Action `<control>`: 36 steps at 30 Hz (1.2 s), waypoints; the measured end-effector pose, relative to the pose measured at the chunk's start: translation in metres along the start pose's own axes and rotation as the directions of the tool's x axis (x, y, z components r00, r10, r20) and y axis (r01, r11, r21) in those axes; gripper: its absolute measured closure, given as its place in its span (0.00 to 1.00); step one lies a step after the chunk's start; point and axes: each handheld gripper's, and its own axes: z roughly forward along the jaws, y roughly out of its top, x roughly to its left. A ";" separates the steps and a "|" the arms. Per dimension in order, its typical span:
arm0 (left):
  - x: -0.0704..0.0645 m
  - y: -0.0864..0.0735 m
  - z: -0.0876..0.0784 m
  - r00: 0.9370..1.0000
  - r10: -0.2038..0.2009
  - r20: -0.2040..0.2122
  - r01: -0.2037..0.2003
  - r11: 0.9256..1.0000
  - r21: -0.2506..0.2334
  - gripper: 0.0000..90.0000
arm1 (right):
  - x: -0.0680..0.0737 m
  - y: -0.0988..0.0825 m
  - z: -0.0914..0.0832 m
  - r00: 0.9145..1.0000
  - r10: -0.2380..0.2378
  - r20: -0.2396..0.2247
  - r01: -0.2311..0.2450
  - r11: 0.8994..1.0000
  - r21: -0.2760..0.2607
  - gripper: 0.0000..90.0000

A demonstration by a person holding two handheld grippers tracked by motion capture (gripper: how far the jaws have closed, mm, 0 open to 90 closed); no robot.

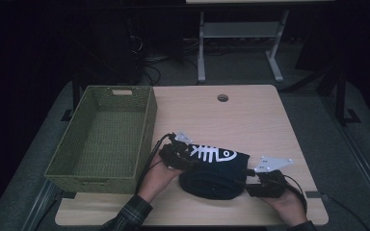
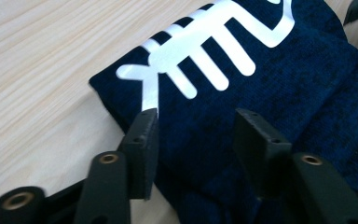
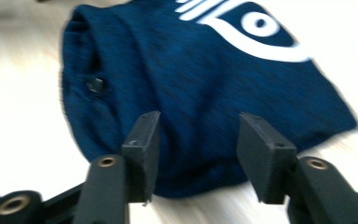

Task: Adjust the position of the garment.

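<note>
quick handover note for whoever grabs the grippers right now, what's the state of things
Left gripper: jaws apart over the left end of the folded navy garment, pads not pressing it.
Right gripper: jaws apart at its right end, nothing held.
The garment, with its white fish-bone print, lies folded on the table, right of the green woven basket.
Done: garment looks folded.
Left: probably regrip it and move it into the basket.

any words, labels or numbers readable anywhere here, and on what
No readable words, numbers or brand names.
The one sign is a white fish-skeleton print on the folded dark blue cloth: a picture, with no letters.
The green woven basket has a pale patch at its far rim, too small to tell if it bears text.
The small round button on the cloth is blurred; nothing legible.
</note>
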 end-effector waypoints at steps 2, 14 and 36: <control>0.002 -0.003 -0.002 1.000 -0.017 0.000 0.017 1.000 -0.001 0.49 | -0.005 -0.006 -0.005 0.999 0.007 0.033 -0.006 1.000 -0.005 0.47; 0.009 -0.009 0.010 0.999 -0.041 -0.007 0.041 0.999 0.022 0.31 | -0.035 -0.034 -0.018 0.980 0.099 0.174 -0.102 0.995 0.009 0.23; 0.014 -0.017 0.033 0.998 -0.048 0.030 0.046 0.995 0.085 0.28 | -0.055 -0.050 0.000 0.965 0.140 0.224 -0.153 0.987 0.042 0.03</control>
